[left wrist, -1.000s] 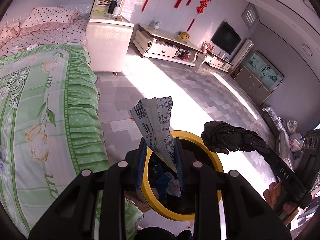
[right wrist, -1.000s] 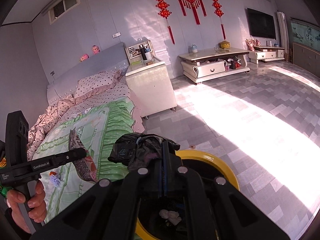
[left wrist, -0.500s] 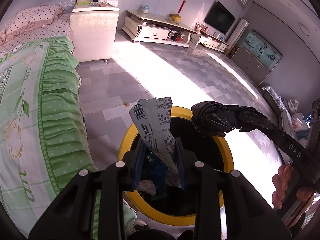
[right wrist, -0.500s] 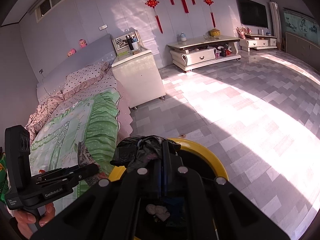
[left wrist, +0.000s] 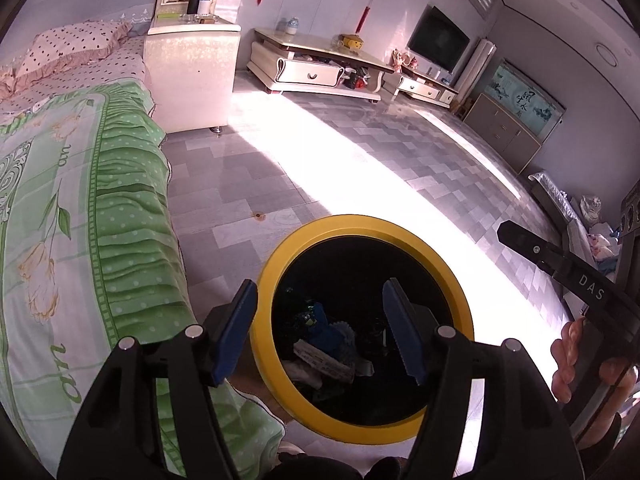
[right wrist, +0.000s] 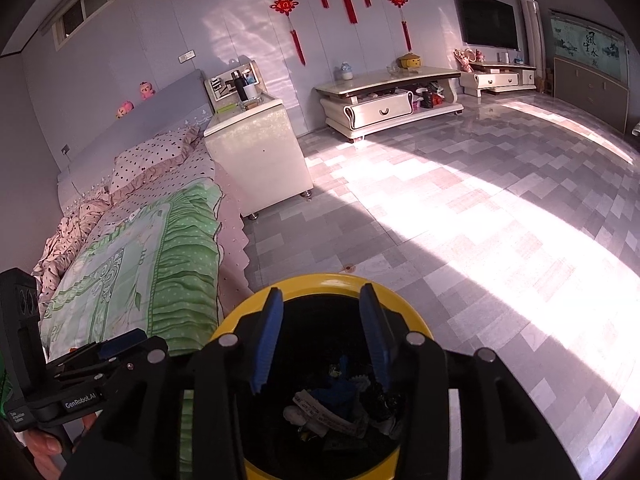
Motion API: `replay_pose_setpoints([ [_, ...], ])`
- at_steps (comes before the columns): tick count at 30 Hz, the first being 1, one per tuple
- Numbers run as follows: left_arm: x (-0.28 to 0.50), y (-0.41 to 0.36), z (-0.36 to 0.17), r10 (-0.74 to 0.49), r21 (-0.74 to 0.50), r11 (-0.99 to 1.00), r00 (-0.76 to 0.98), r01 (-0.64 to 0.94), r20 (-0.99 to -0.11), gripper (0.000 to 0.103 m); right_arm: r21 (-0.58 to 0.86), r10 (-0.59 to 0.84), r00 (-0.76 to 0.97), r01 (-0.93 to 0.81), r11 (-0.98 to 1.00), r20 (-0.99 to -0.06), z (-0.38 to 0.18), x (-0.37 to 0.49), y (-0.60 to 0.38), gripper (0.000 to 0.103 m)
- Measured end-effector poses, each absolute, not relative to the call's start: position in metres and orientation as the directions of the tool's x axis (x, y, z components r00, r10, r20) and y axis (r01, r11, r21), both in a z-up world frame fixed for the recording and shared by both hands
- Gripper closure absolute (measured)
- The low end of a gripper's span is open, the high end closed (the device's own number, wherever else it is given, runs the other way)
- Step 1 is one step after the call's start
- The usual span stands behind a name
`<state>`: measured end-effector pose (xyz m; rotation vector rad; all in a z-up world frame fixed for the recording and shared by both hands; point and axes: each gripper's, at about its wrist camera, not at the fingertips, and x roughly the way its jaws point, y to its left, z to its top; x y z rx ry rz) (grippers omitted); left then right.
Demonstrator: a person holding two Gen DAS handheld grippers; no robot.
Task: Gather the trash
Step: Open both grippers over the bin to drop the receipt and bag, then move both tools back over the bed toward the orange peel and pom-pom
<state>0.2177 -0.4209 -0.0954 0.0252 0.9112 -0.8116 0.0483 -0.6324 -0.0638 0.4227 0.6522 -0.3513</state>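
Where the yellow-rimmed bin (left wrist: 362, 328) stands on the tiled floor (left wrist: 360, 168), both grippers hang above its mouth. Left gripper (left wrist: 320, 330): jaws spread wide, holding nothing, touching nothing; one blue pad (left wrist: 236, 332) sits over the bin's rim on the bed side, the other over the dark opening. Right gripper (right wrist: 320, 340): jaws likewise parted and empty, both pads over the bin's mouth.

Trash (left wrist: 320, 356) inside the bin: a printed paper wrapper lying flat on top, blue scraps beside it, pale crumpled tissue, and dark material toward the far side that cannot be made out. The same heap shows in the right wrist view (right wrist: 332, 408).

Bin: round, dark interior, rim unbroken.

Bed (left wrist: 80, 208): green floral quilt with a ruffled edge, just beside the bin; the quilt's hem hangs close to the rim.

White cabinet (left wrist: 190, 80): beyond the bin, at the bed's head end, well apart from the bin.

Low TV stand (left wrist: 320, 70): against the far wall, well apart from the bin.

Floor: open and sunlit on the bin's side away from the bed.
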Motion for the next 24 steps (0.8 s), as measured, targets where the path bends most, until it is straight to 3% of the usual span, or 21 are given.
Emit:
replay_pose_setpoints([
  [7, 0.232, -0.373, -0.08, -0.572, -0.257, 0.762, 0.432, 0.594, -0.698, 0.03, 0.277, -0.153, 0.771, 0.396, 0.876, -0.618, -0.05, 0.052, -0.61, 0.05],
  [24, 0.292, -0.173, -0.06, -0.371, -0.182, 0.921, 0.636, 0.343, -0.677, 0.03, 0.274, 0.104, 0.842, 0.054, 0.96, -0.53, -0.004, 0.116, -0.46, 0.036],
])
